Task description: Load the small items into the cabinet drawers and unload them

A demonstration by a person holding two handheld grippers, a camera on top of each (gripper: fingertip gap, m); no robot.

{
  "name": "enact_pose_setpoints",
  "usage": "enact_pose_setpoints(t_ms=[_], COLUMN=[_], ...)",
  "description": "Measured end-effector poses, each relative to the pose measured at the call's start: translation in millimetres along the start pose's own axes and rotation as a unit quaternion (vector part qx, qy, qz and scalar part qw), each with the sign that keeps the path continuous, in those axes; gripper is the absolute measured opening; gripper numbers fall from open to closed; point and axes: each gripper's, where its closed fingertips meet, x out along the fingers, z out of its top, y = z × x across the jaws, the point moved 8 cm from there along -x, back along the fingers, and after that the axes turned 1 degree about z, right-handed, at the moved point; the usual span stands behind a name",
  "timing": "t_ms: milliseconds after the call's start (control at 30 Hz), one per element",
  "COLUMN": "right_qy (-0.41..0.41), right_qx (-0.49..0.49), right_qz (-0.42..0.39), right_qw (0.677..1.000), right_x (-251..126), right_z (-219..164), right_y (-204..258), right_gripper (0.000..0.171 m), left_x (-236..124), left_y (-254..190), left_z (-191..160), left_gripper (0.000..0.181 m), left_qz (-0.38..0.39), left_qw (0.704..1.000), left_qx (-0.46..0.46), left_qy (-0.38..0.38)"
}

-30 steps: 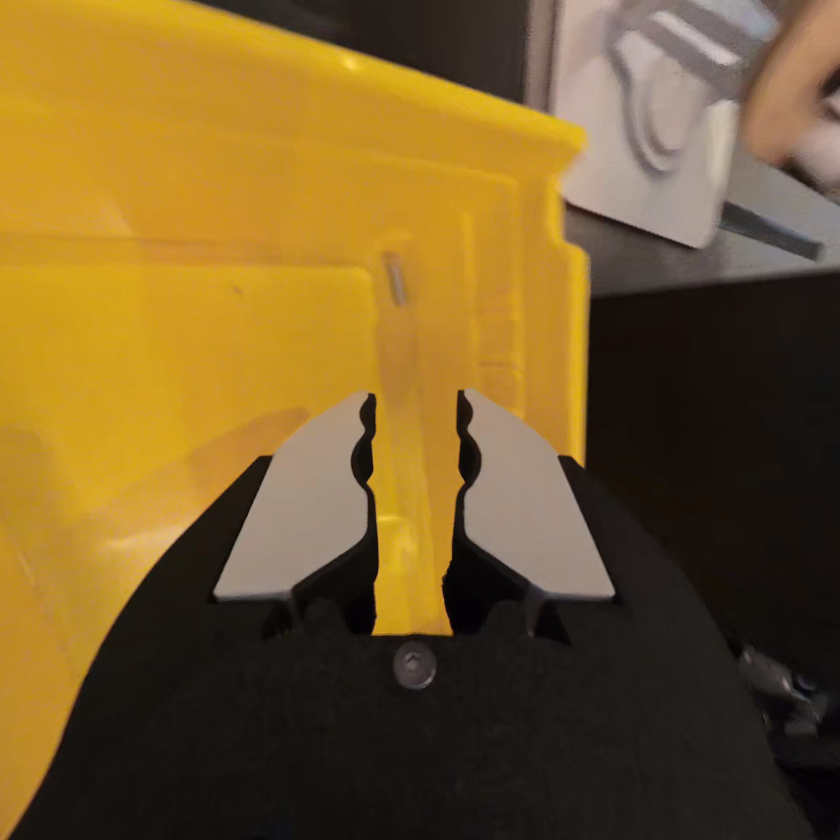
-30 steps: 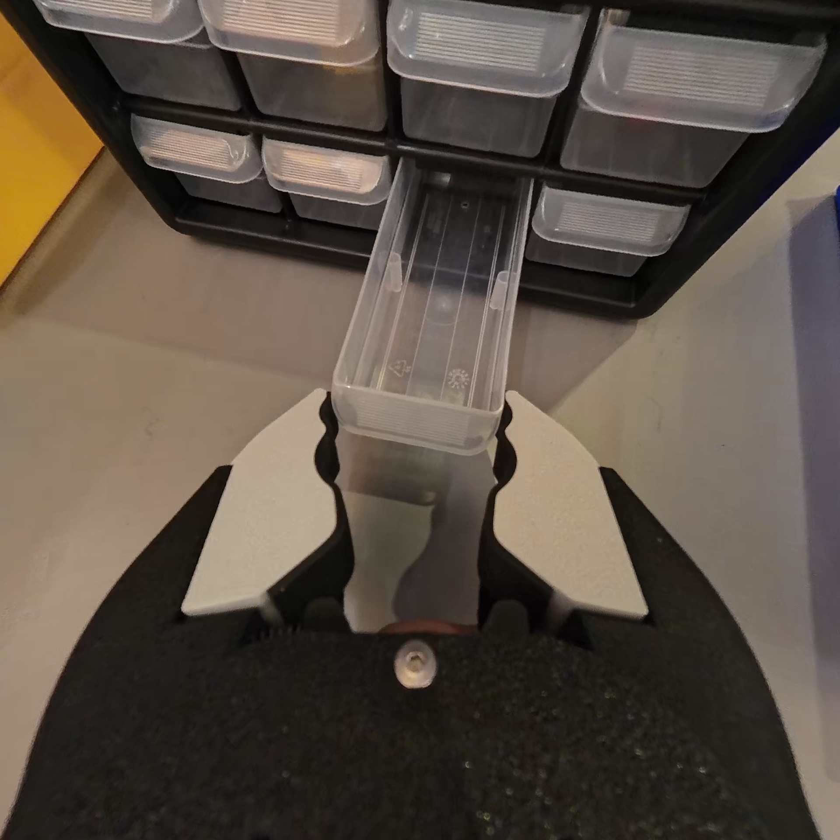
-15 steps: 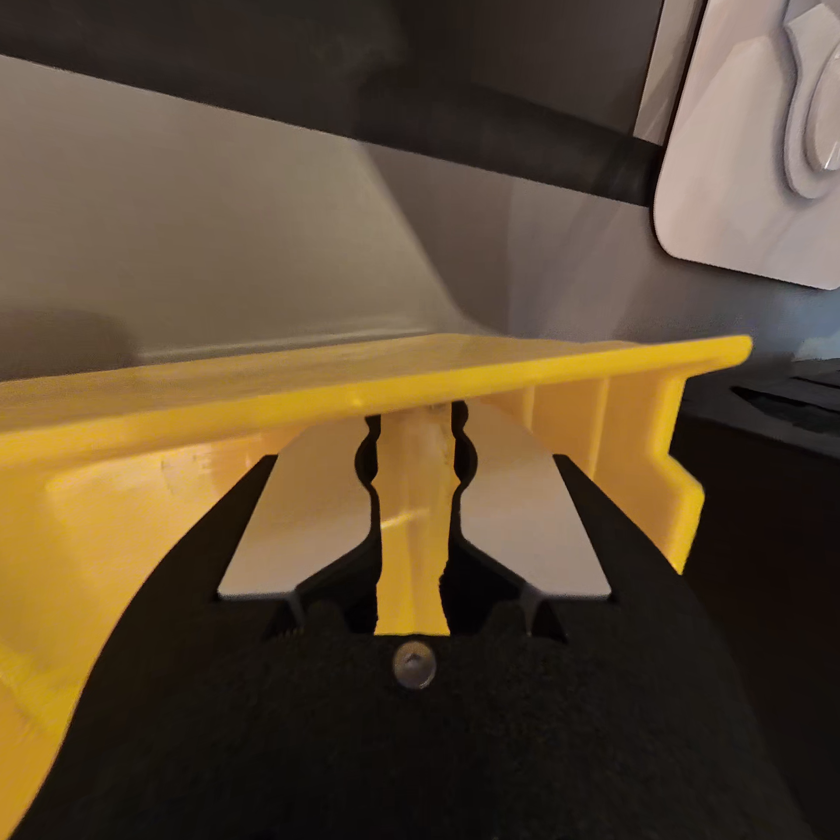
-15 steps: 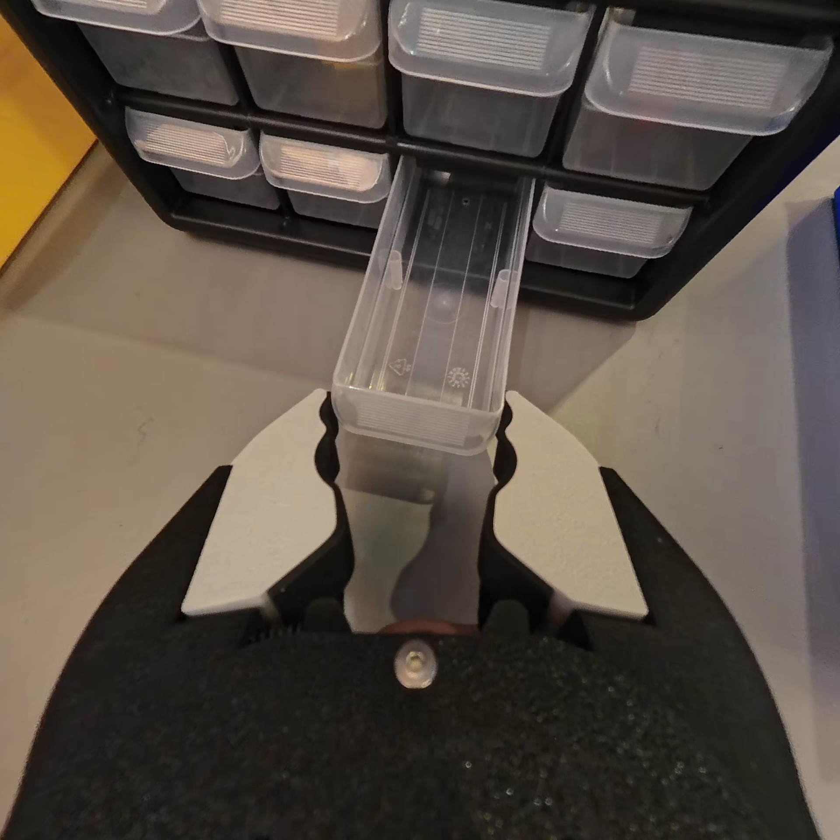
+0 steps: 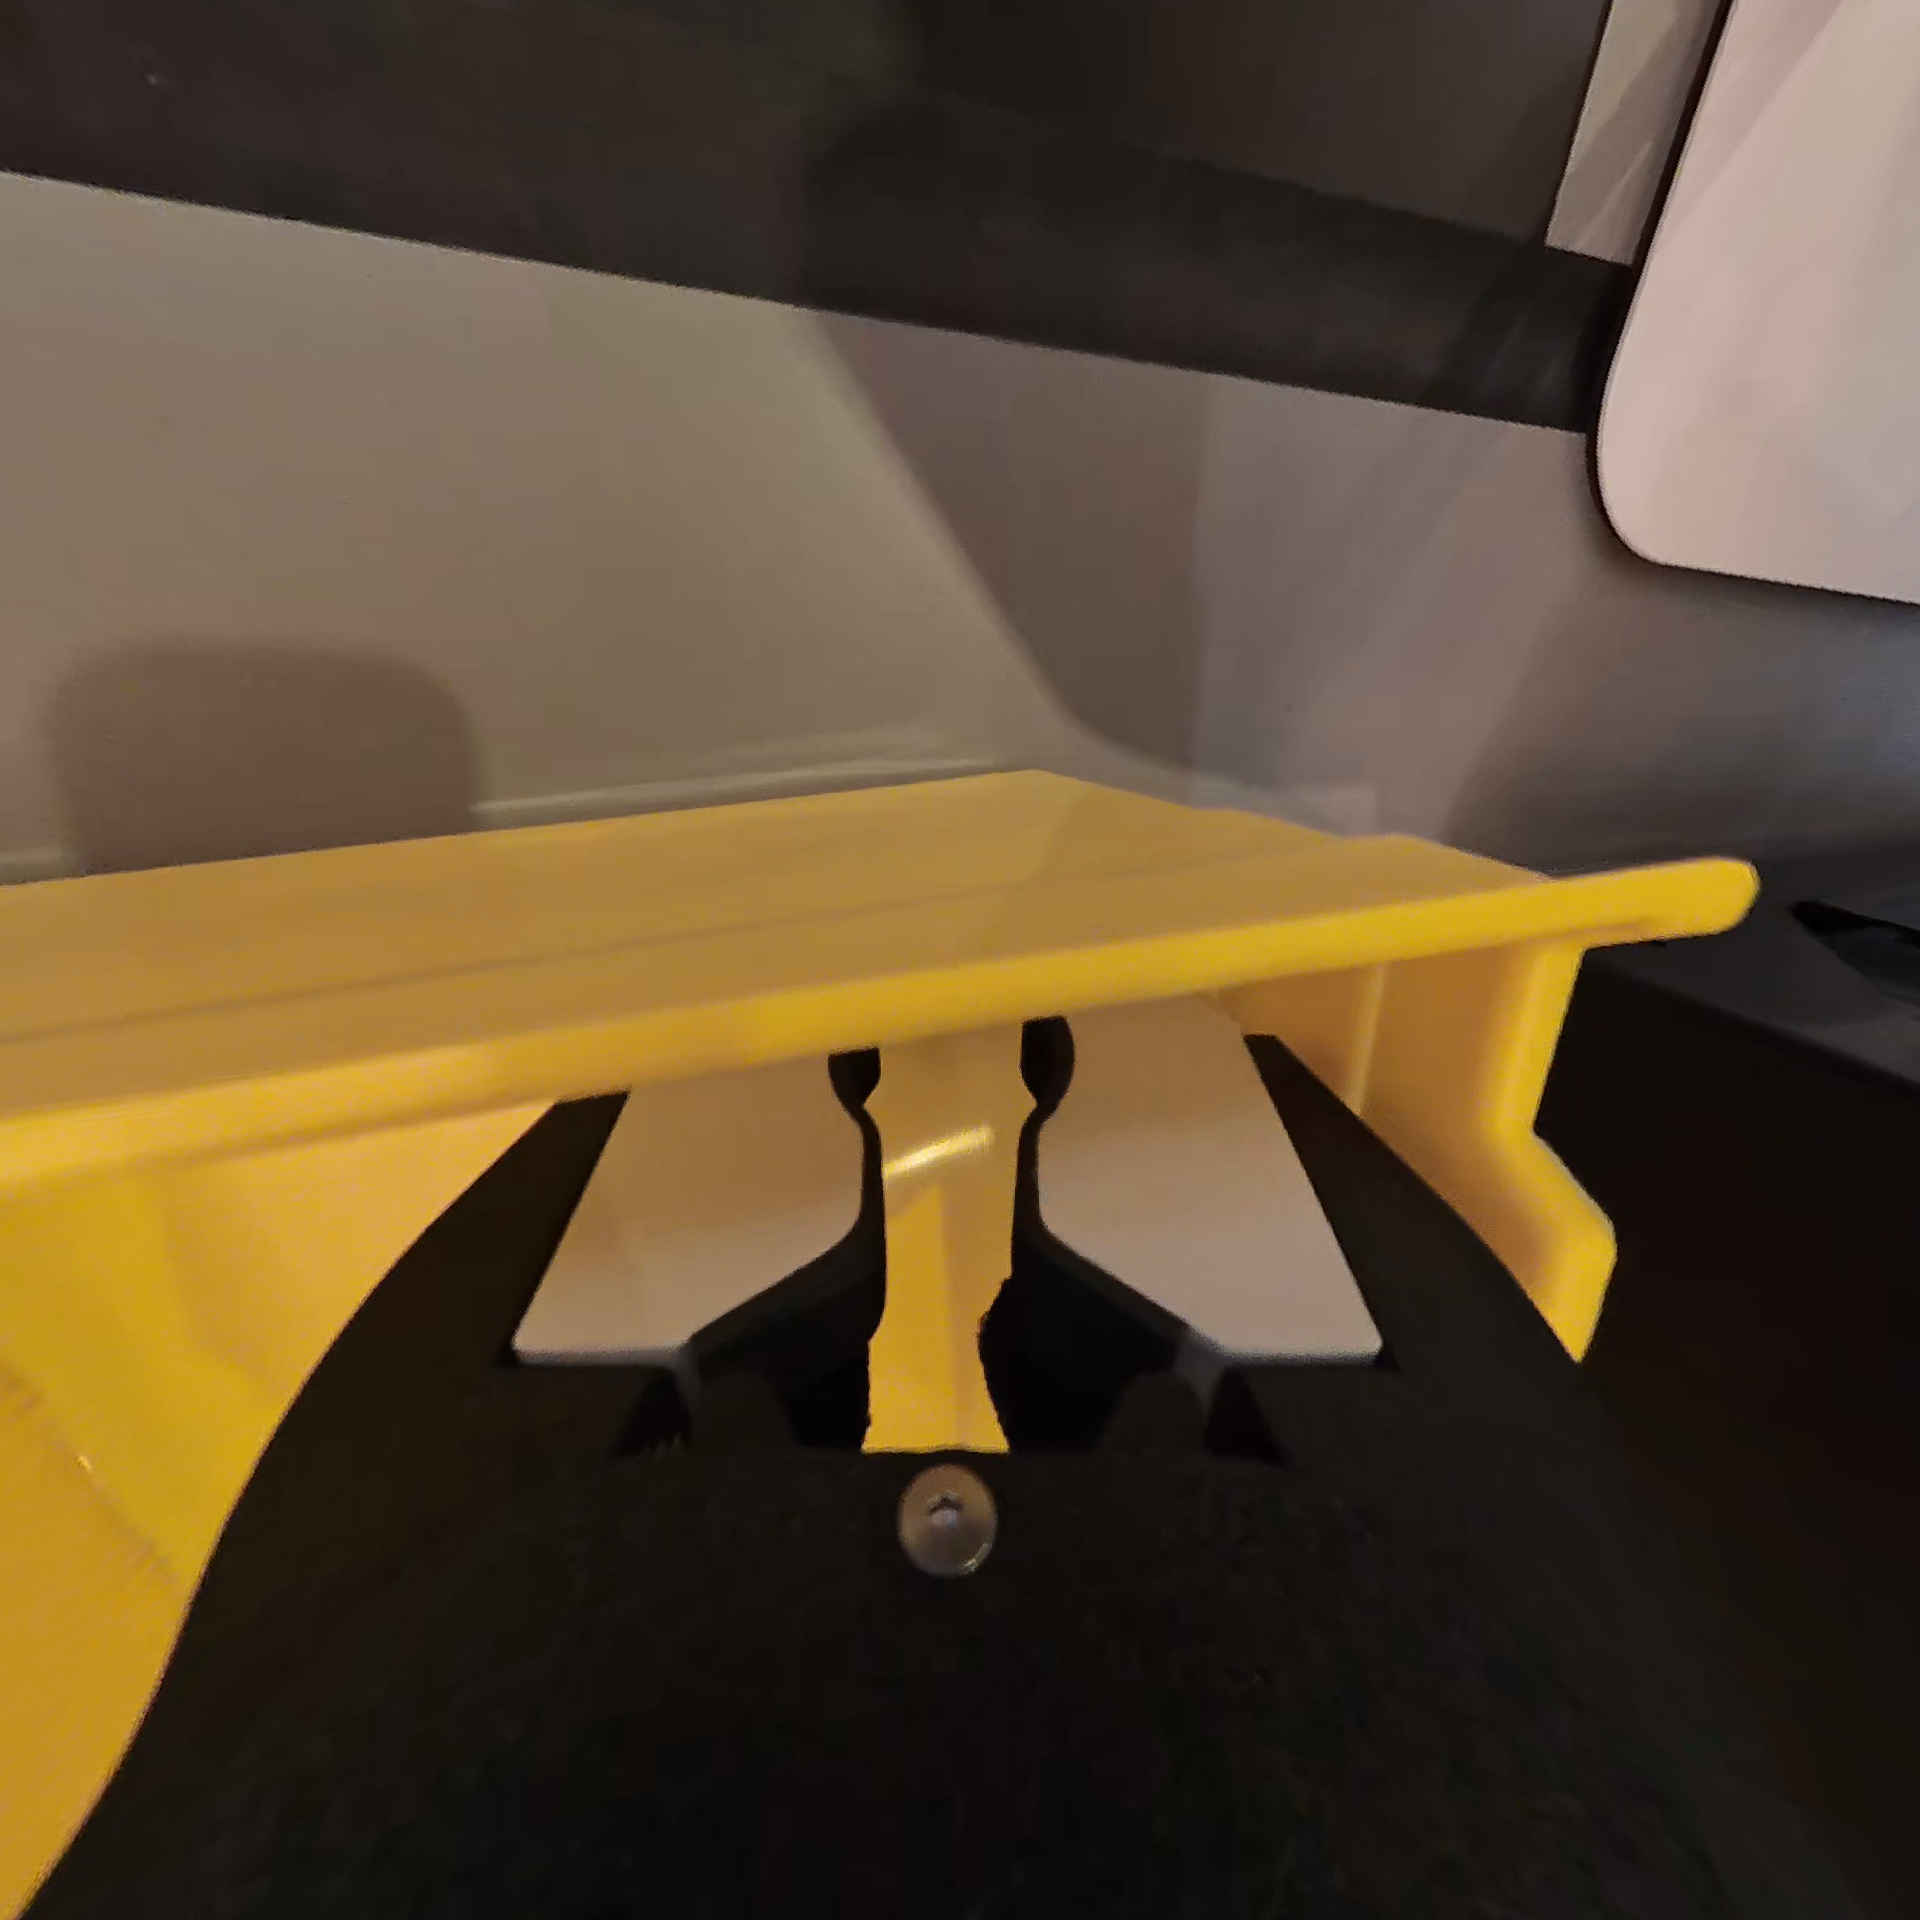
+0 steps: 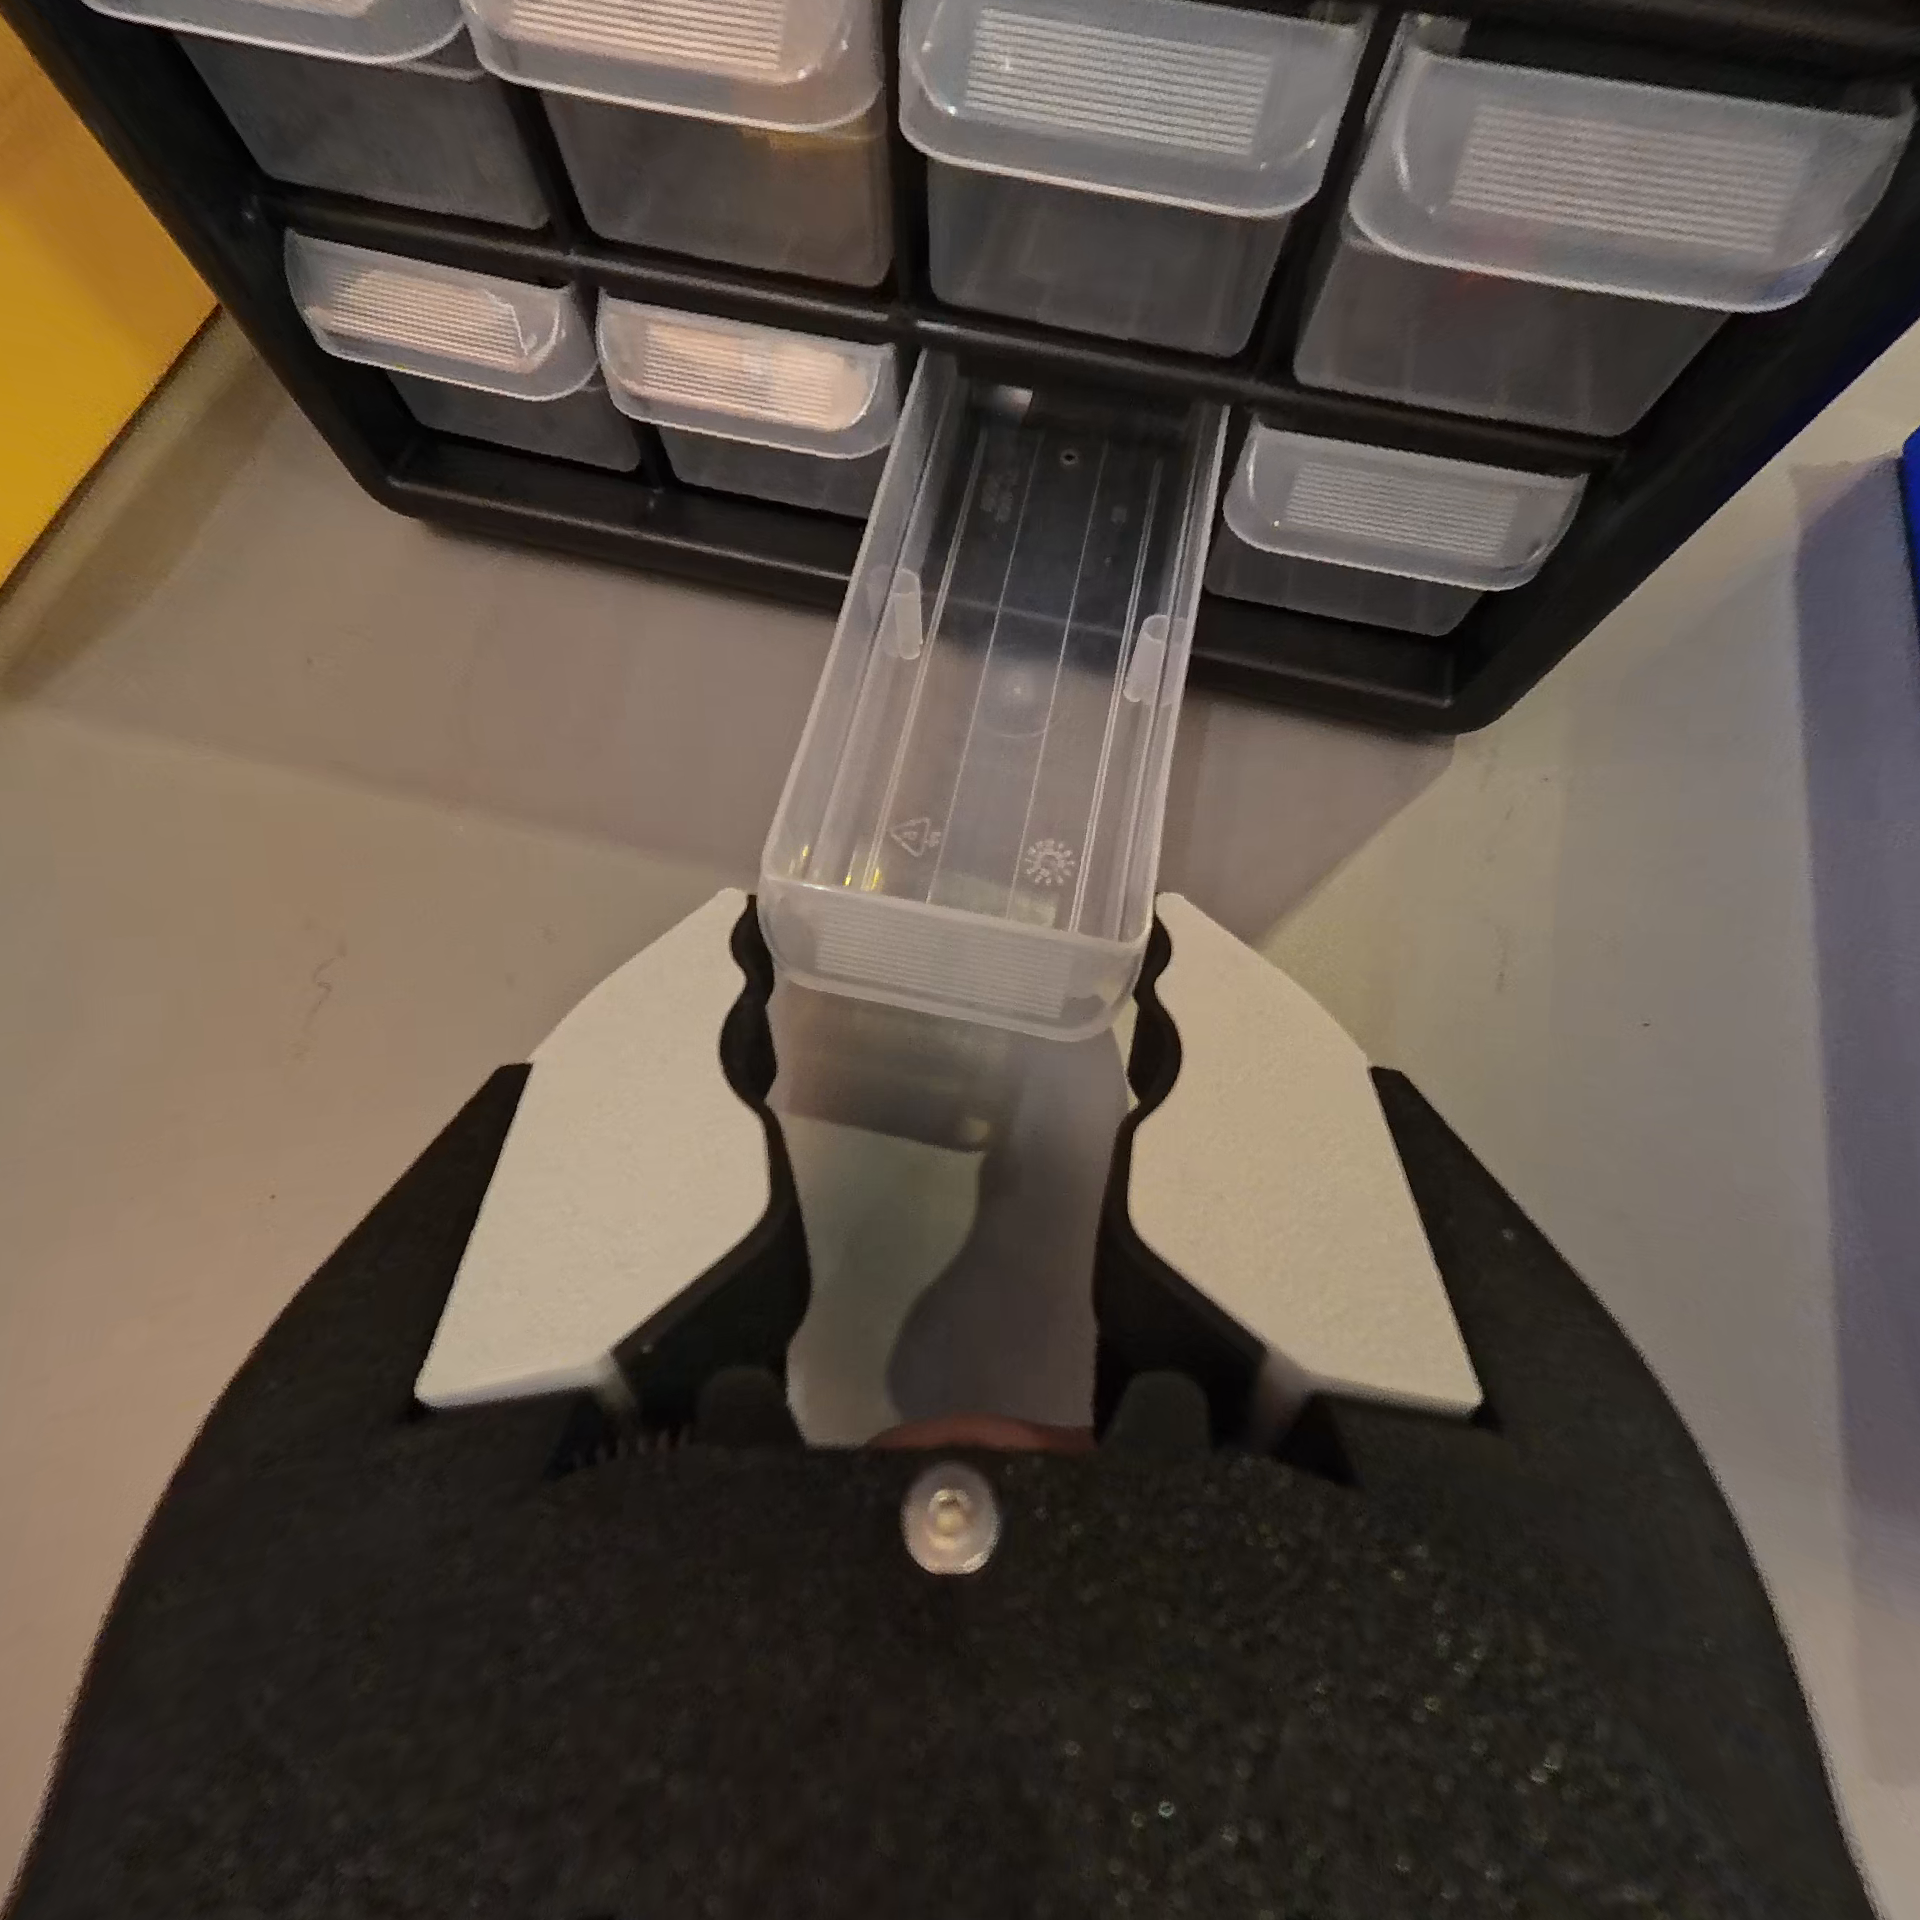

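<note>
While the right gripper (image 6: 951,961) pinched the pulled-out clear drawer (image 6: 997,748) of the black cabinet (image 6: 1558,665) over a pale grey tabletop (image 6: 260,935), the left gripper (image 5: 940,1081) clamped a yellow bin (image 5: 727,966). Behind the bin stood a grey wall (image 5: 416,520).

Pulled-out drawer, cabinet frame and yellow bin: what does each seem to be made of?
The pulled-out drawer looks like clear, glossy moulded plastic: the table shows through its floor, with moulding marks. The cabinet frame seems black opaque plastic, fairly matte. The yellow bin, held by the left gripper, looks like smooth opaque plastic with a soft sheen and moulded ribs.
</note>
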Motion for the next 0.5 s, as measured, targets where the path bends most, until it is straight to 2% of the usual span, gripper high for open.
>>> enact_pose_setpoints(t_ms=[233,500], right_qy=[0.000,0.000], right_qx=[-0.003,-0.005], right_qz=[-0.001,-0.002], right_qw=[1.000,1.000], right_x=[0,0], right_z=[0,0], right_y=[1,1], right_gripper=[0.067,0.066], left_x=[1,3], left_y=[-5,-15], left_z=[1,-4], left_gripper=[0.028,0.031], left_qz=[0.043,0.040], left_qw=[0.998,0.995], left_qx=[0.051,0.094], left_qy=[-0.013,0.003])
